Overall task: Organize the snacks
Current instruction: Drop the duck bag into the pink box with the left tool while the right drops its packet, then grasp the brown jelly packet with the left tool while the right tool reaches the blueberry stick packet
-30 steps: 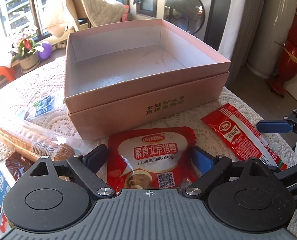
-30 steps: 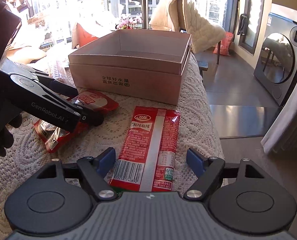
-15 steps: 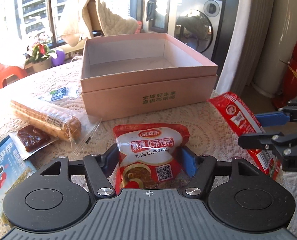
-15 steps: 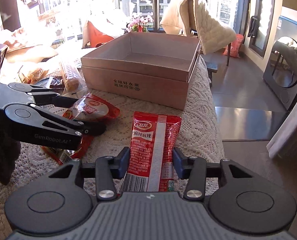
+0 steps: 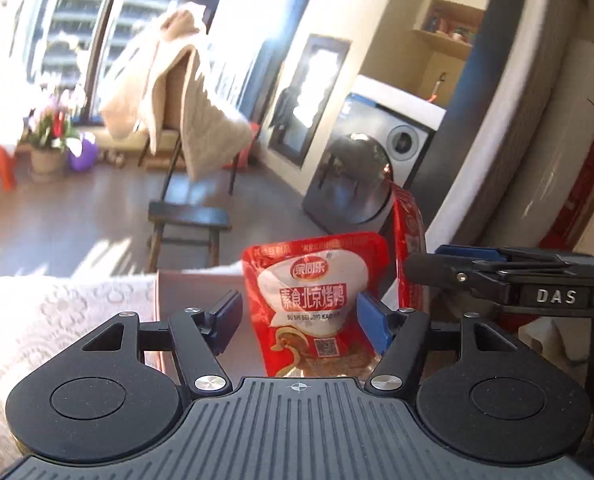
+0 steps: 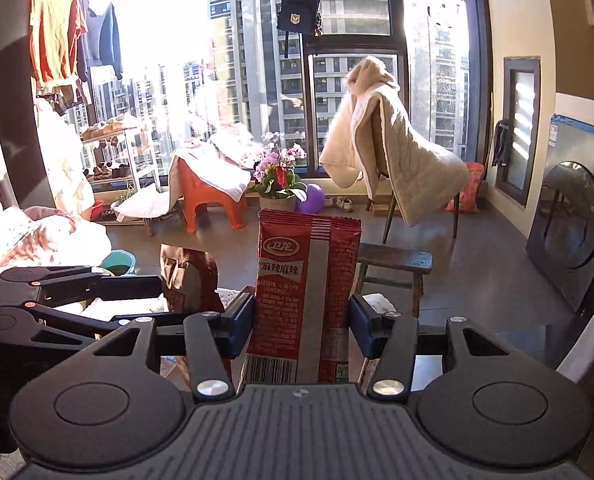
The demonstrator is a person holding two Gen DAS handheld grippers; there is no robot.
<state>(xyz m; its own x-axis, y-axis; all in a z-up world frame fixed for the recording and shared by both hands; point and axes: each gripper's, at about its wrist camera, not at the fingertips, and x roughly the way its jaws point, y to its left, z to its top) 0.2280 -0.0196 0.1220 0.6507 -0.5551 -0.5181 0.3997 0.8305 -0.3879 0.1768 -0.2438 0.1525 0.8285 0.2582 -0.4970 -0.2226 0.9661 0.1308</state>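
My left gripper (image 5: pixel 299 314) is shut on a red pouch with a white oval label (image 5: pixel 315 296) and holds it upright in the air. Just beyond it, a corner of the pink box (image 5: pixel 189 288) shows low in the left wrist view. My right gripper (image 6: pixel 301 324) is shut on a long red spicy-strip packet (image 6: pixel 307 280) and holds it upright too. The right gripper also shows in the left wrist view (image 5: pixel 497 276) at the right, with its packet (image 5: pixel 409 248) behind the pouch. The left gripper shows in the right wrist view (image 6: pixel 77 292) at the left, with the pouch (image 6: pixel 189 280).
The lace tablecloth (image 5: pixel 37 312) shows at lower left. Beyond the table stand a dark stool (image 6: pixel 393 260), a chair draped with a blanket (image 6: pixel 393 148), a flower pot (image 6: pixel 277 188) and a washing machine (image 6: pixel 573 216).
Both grippers have lifted their packets off the table and tilted up, so the views now look across the room. The box has dropped almost out of sight.
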